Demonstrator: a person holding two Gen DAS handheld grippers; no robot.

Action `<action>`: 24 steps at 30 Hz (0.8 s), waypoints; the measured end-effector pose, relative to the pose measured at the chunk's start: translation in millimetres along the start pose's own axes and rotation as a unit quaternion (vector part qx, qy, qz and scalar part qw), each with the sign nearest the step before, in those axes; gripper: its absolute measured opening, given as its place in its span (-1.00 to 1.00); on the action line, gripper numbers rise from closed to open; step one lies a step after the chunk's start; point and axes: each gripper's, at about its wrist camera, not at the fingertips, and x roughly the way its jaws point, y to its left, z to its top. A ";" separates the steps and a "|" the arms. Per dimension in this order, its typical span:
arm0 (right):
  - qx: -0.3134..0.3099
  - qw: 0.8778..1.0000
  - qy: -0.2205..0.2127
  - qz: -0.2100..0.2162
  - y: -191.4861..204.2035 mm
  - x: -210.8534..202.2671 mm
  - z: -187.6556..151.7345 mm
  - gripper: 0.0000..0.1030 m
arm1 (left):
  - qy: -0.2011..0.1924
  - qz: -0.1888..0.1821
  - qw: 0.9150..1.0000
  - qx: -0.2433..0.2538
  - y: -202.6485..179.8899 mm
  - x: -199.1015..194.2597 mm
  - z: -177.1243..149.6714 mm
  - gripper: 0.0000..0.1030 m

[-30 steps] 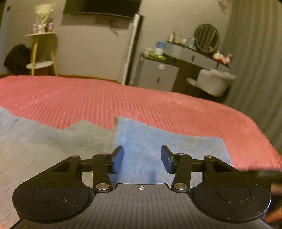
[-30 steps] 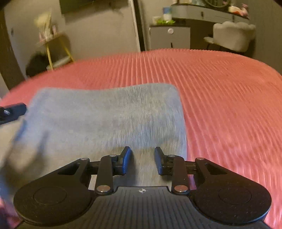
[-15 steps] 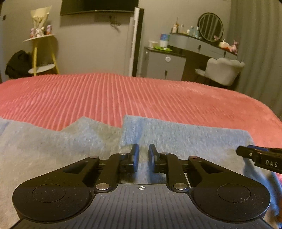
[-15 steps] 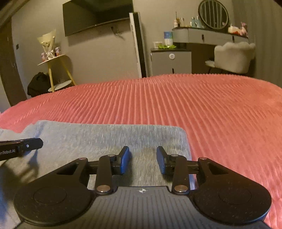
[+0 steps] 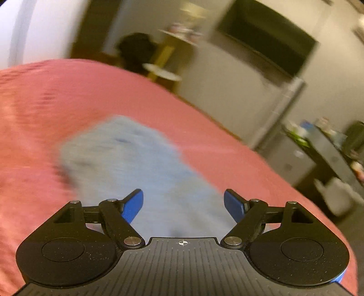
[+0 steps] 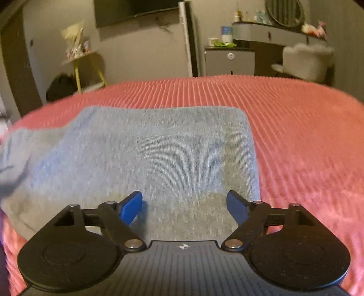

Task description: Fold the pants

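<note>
Bedspread, ribbed and coral-pink, fills most of both views and carries the pants, a grey-blue knit garment lying flat on it, folded into a broad panel with a straight far edge and a squared right corner. In the right wrist view the panel sits just ahead of the right gripper, with an under-layer showing at its left end; nothing lies on top of the cloth. In the left wrist view, tilted and smeared by motion, the pants run away from the left gripper as a long strip toward the far left.

Beyond the bed stands a grey wall with a dark television mounted high. To the far right is a grey vanity table with a round mirror and small bottles too blurred to tell apart, a pale tufted chair before it, and a low grey cabinet. To the far left a yellow-legged side table holds a bouquet, with a dark bag beside its legs.

Both sets of jaws have just been opening and now stand wide apart above the cloth, gripping nothing.
</note>
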 end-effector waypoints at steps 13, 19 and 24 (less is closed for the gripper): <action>-0.025 0.999 -0.035 -0.014 16.9 12.4 -16.5 0.93 | 0.050 -0.034 0.987 -0.147 92.1 84.7 17.8 0.71; -0.025 0.999 -0.041 -0.024 18.6 15.6 -16.2 0.93 | 0.043 -0.053 0.986 -0.153 99.8 91.3 39.6 0.03; -0.025 0.999 -0.041 -0.022 18.6 16.9 -15.4 0.93 | -0.054 -0.113 0.991 -0.054 81.0 43.9 35.4 -0.01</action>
